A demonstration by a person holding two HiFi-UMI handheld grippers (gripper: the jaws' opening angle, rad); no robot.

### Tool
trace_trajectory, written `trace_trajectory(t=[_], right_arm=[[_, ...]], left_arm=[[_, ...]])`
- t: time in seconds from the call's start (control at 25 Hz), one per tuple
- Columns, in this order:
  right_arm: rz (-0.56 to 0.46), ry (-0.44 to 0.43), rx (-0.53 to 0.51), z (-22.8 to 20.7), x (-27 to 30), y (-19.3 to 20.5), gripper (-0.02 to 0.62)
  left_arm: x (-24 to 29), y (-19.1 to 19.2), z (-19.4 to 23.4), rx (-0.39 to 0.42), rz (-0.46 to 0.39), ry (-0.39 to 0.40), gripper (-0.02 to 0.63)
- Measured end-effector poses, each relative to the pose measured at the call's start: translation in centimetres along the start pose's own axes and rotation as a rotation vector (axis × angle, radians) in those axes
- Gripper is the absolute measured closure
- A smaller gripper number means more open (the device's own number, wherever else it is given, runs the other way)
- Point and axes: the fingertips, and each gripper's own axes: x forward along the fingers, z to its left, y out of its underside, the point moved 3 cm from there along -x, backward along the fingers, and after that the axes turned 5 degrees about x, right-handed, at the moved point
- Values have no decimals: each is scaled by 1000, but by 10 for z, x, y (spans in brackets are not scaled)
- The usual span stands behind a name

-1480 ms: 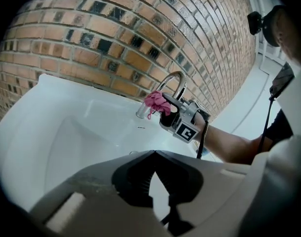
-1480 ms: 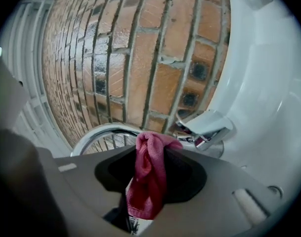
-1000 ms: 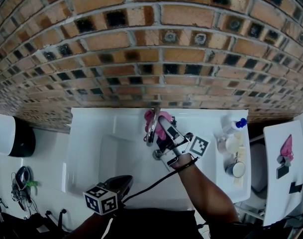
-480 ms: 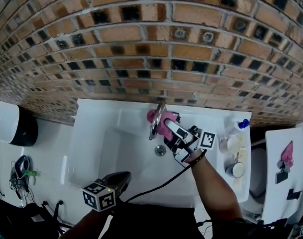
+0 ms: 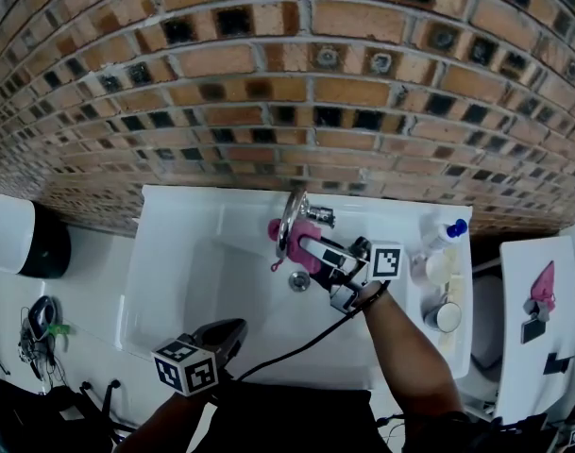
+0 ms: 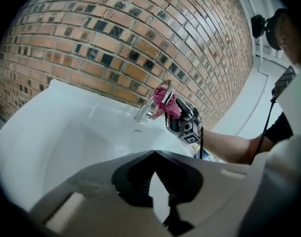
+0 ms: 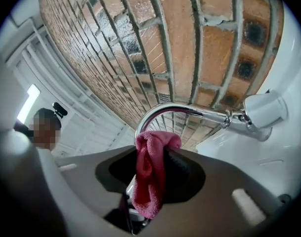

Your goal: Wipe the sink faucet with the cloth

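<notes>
**While my right claw point(image 5: 304, 243) pinches the cloth point(image 7: 149, 174)**

Where the faucet point(image 7: 190, 111) bends over the white sink point(image 5: 174, 253), the pink cloth lies against its spout. My left claw point(image 6: 157, 179) is pressed together, with nothing inside, at the near edge of the sink.

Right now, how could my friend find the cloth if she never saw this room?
Find the brick wall, then the white sink under it with its curved silver faucet. The cloth is pinched in the right claw at that faucet, the only soft pink thing at the sink.
</notes>
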Motion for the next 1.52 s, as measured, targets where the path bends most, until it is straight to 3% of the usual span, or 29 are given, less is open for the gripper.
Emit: trace_trajectory(t=[0.12,0.28,0.44,0.72,0.84,1.08,1.32,1.52], right_arm=[[64,98,-32,-9,-4,11,454],[175,267,-159,-19,-15,26,454],[153,352,-228,-15,-35,23,453],[100,518,-555,27,-54,-46,452],[107,582,-643,22,-54,-80,451],[221,620,-630,-27,-43,-103,451],[311,574,-523,-65,-18,-103,451],[336,524,-468,-67,-6,-104,451]], left_arm=[[7,-1,-2,14,14,18,600],[16,-10,-5,40,21,41,600],[25,-19,-4,55,24,55,600],[39,-24,0,84,52,55,600],[47,-26,-2,92,62,65,600],[56,-34,-1,86,63,72,600],[56,-37,8,60,57,55,600],[59,-34,11,41,57,65,600]])
